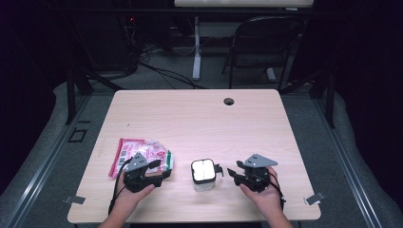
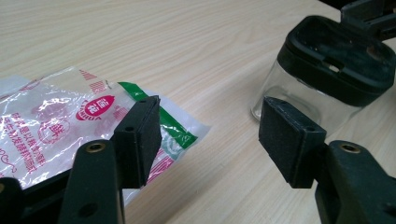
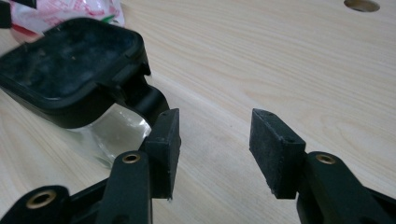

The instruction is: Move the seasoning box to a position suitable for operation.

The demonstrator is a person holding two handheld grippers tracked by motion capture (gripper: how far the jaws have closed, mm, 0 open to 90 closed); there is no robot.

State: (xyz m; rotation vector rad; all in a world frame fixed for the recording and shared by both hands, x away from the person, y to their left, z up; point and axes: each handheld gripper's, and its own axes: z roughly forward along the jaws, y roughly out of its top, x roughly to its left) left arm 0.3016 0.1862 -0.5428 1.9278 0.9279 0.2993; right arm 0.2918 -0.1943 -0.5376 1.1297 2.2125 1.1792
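Both tools gape empty: left tool (image 1: 160, 167) beside the snack packet (image 1: 138, 153), right tool (image 1: 231, 173) seemingly nearer the black-lidded jar (image 1: 204, 174) between them.

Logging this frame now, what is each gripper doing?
Left gripper: open, holding nothing, beside the snack bag.
Right gripper: open, holding nothing, beside the black-lidded glass jar.

Clear glass jar with black square clip-top lid (image 1: 204, 174): upright, lid shut, latch tab facing right, near front edge of table, centre. Crinkled transparent plastic packet with pink-red print and green strip at one corner (image 1: 140, 154): flat on table, left of jar, apart from it, green corner pointing toward jar.
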